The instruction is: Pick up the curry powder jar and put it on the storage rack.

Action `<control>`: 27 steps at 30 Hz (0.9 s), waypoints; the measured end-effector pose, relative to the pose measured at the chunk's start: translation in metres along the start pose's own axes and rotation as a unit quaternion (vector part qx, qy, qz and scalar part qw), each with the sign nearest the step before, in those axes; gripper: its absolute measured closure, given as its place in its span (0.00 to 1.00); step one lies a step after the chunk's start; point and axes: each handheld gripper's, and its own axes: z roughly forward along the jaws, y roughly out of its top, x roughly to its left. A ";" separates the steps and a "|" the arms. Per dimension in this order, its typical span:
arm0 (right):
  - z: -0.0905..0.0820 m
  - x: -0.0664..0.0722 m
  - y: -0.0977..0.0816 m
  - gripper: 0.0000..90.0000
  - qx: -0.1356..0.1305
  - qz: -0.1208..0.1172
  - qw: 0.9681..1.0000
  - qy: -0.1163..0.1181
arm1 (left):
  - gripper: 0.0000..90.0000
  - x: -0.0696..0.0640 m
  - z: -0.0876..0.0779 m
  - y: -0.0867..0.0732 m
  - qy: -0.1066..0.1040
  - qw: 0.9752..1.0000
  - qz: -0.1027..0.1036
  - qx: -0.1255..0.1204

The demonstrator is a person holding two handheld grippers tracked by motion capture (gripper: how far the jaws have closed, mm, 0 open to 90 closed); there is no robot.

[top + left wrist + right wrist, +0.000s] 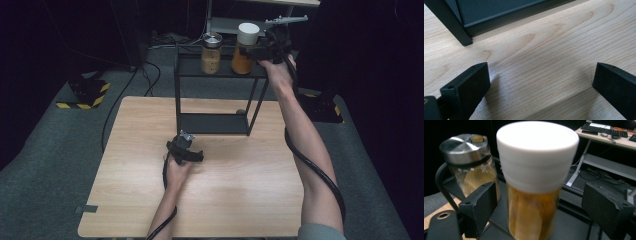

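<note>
Jar [534, 195]: white lid, amber contents, right end of the rack's [220, 70] top shelf, beside a steel-lidded jar [469, 162].
Right gripper [539, 205]: released, jaws either side of the jar, apparently for a grasp.
Left gripper [541, 85]: released, idle above the table [554, 50] near the rack's front edge.

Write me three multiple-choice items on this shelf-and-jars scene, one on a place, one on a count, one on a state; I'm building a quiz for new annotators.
1. Where does the white-lidded jar stand?
A. on the rack's top shelf
B. on the wooden table
C. on the floor

2. How many jars are on the rack?
A. one
B. two
C. four

3. How do the right gripper's jaws stand?
A. shut with nothing between them
B. clamped on the metal-lidded jar
C. open on either side of the white-lidded jar

Key: 1 A, the high view shows it on the top shelf. 2 B, the metal-lidded jar stands beside it. 3 C, gaps show between both jaws and the jar.
</note>
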 end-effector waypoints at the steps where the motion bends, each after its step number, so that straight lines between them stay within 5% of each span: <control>1: -0.002 -0.001 -0.002 0.14 -0.001 -0.001 1.000 0.000 | 0.01 0.000 0.000 0.000 0.000 1.000 0.000 0.000; 16: -0.039 -0.021 -0.041 0.14 -0.017 -0.024 0.999 0.016 | 0.01 -0.001 0.000 -0.001 0.000 1.000 -0.004 -0.003; 27: -0.047 -0.029 -0.073 0.15 -0.015 -0.026 0.999 0.032 | 0.01 -0.001 0.001 -0.001 0.000 1.000 -0.005 -0.004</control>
